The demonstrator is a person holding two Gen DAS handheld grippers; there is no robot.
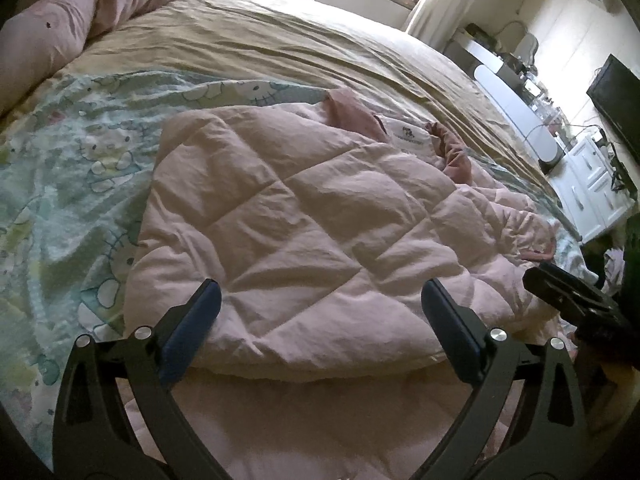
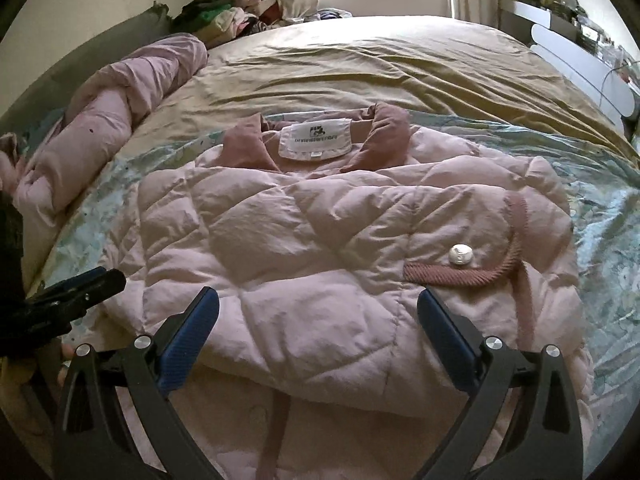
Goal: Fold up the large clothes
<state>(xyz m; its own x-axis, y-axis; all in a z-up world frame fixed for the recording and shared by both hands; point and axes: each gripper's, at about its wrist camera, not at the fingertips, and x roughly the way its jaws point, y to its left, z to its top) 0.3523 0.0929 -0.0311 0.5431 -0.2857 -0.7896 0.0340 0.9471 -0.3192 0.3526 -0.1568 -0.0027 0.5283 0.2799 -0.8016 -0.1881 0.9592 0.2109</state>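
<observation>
A pale pink quilted puffer jacket (image 1: 304,216) lies folded on the bed, its darker pink collar and white label (image 2: 315,139) at the far end. A white button (image 2: 461,257) and a pink cord trim sit on its right side. My left gripper (image 1: 320,312) is open, its blue pads just above the jacket's near left edge. My right gripper (image 2: 318,312) is open over the jacket's near edge, empty. The right gripper also shows at the right edge of the left wrist view (image 1: 576,300), and the left one at the left edge of the right wrist view (image 2: 76,296).
The jacket rests on a teal cartoon-print sheet (image 1: 72,168) over a tan bedspread (image 2: 360,60). A rolled pink duvet (image 2: 112,120) lies along the bed's left side. A clothes pile (image 2: 236,8) sits at the far corner. White drawers (image 1: 592,184) and a dark screen (image 1: 616,108) stand at the right.
</observation>
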